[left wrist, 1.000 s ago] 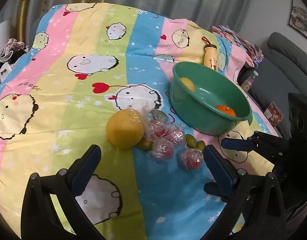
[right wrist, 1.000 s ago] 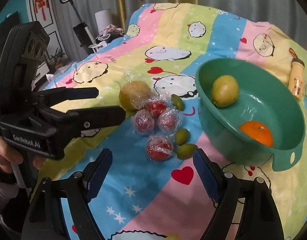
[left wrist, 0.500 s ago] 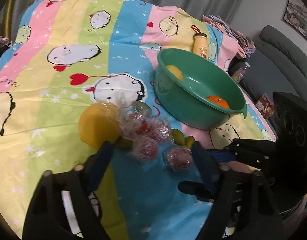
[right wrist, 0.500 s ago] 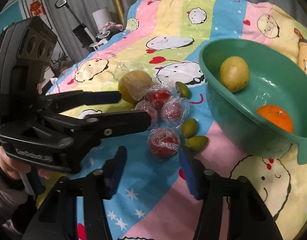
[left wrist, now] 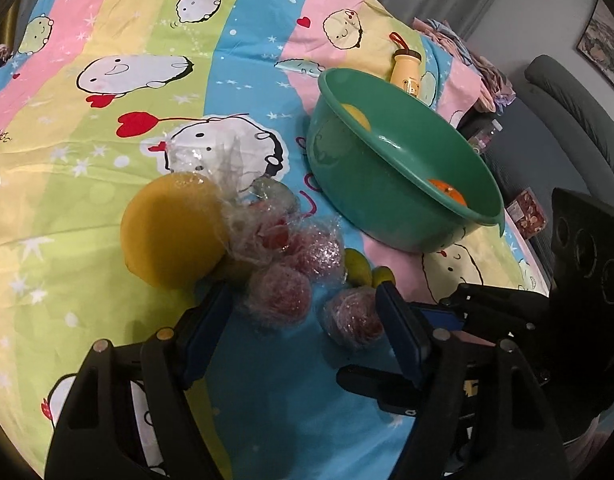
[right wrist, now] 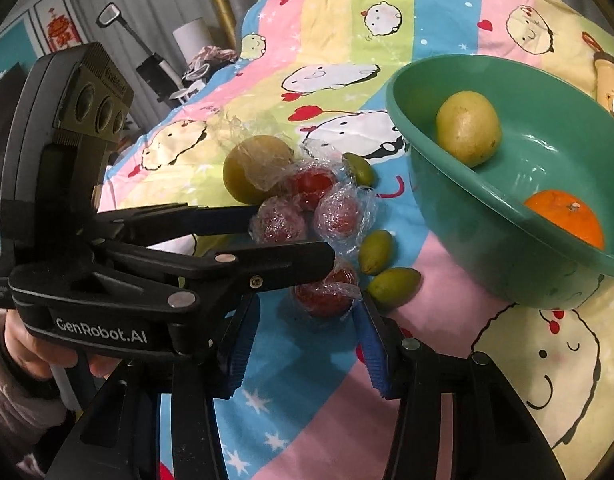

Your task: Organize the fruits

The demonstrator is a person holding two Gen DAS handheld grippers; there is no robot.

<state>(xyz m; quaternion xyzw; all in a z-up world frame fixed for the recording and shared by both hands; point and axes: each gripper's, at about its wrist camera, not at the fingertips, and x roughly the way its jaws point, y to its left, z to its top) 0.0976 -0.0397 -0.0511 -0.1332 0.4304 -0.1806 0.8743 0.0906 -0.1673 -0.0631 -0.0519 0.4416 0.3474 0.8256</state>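
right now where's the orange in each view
Left wrist view: the orange peeks over the near rim inside the green basin, right of centre.
Right wrist view: the orange sits at the right edge, low inside the basin.
Shared landmark: the big yellow wrapped fruit.

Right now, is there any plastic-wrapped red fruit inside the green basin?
No, the green basin holds only a yellow-green fruit and an orange.

Two low wrist views, shared fruit pile (left wrist: 291, 264)
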